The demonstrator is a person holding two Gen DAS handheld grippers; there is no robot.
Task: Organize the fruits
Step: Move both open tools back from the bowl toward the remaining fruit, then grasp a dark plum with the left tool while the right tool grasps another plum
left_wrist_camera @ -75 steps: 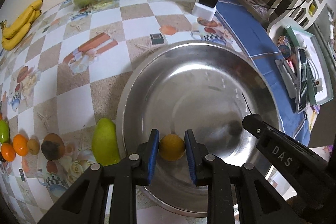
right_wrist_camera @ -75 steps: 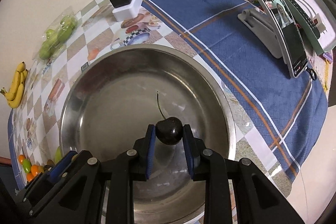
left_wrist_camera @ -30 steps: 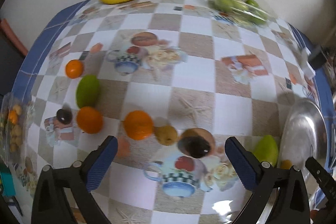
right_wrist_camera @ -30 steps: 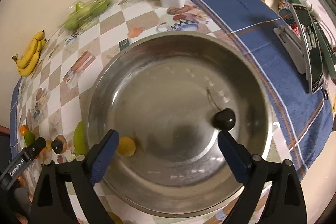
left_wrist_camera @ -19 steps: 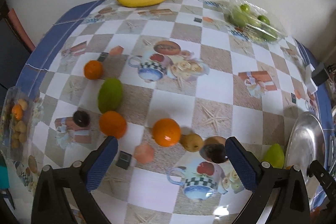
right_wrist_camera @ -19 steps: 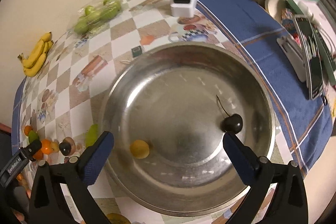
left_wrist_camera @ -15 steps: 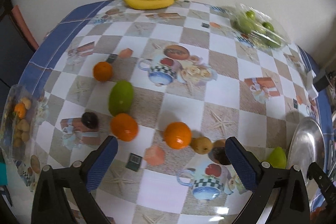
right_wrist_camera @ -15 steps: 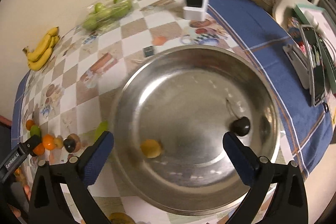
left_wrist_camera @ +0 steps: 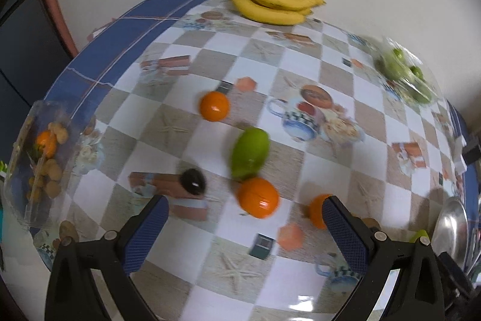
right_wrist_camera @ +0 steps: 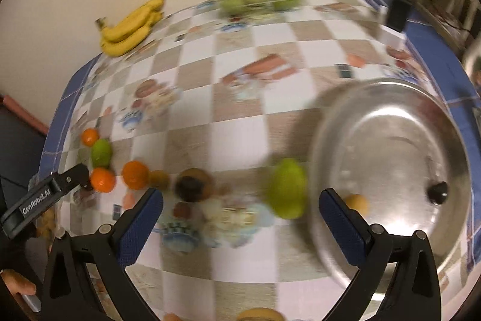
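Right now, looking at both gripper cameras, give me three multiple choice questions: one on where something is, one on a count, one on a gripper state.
1. Where does the bunch of bananas lie?
A. inside the steel bowl
B. at the table's far edge by the wall
C. between the left gripper's fingers

2. How many fruits lie in the steel bowl?
A. none
B. two
C. five

3. How does the left gripper stand?
A. open, holding nothing
B. shut on an orange
C. shut on the green mango

Answers: 1 B, the bananas sit against the wall. 2 B, a small yellow fruit and a dark cherry show inside, nothing else. 3 A, its jaws are spread wide with only tablecloth between them.
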